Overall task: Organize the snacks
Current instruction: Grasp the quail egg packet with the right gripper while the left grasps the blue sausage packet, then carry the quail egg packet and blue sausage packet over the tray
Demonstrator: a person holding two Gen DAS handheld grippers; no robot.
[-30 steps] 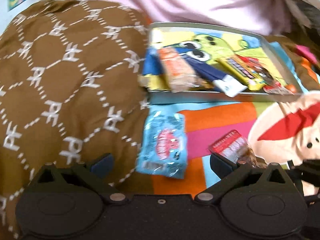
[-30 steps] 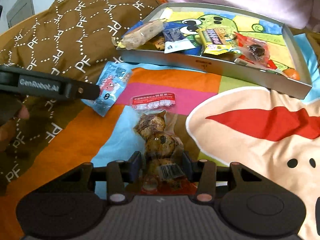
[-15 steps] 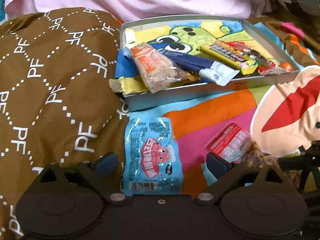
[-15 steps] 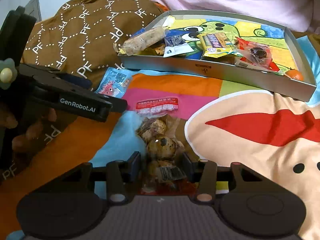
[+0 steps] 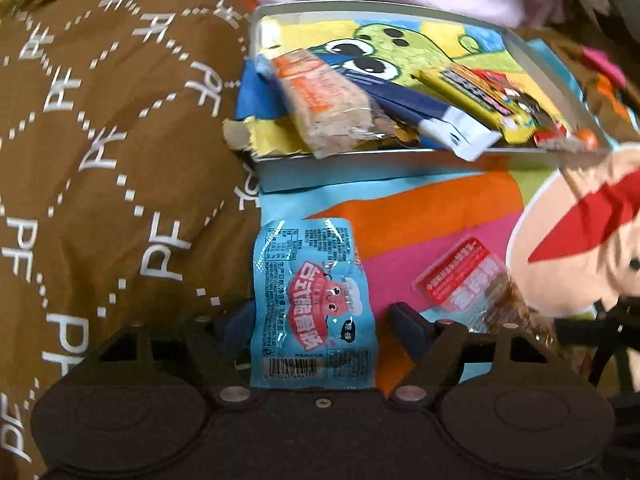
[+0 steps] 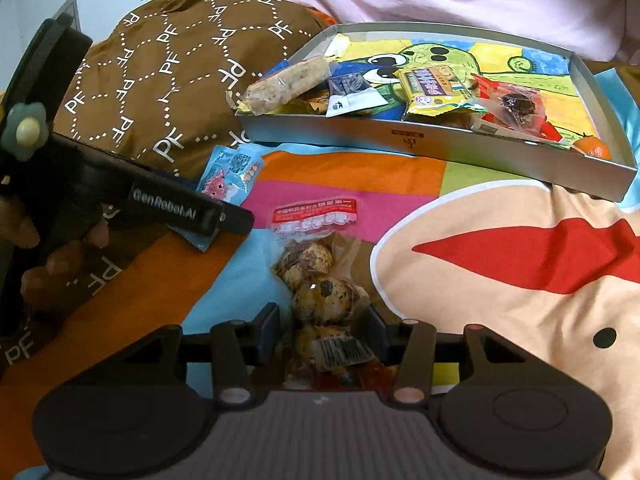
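Left tool (image 5: 320, 320) closing around blue snack packet (image 5: 310, 308), pads not gripping; right tool (image 6: 322, 328) opening off egg packet (image 6: 320, 280).

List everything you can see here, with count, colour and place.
tray: one, grey, at the back of the bedspread
cereal bar: one, beige, tray's left end
navy packet: one, in tray
yellow packet: one, in tray
orange fruit: one, tray's right corner
blue packet: one, on bedspread
egg packet: one, clear with a red label, on bedspread
quilt: one, brown, left
bedspread: one, multicoloured, underneath
left gripper: black, astride blue packet, jaws just closing
right gripper: black, astride egg packet, jaws just opening, grip unclear
hand: one, holding left gripper
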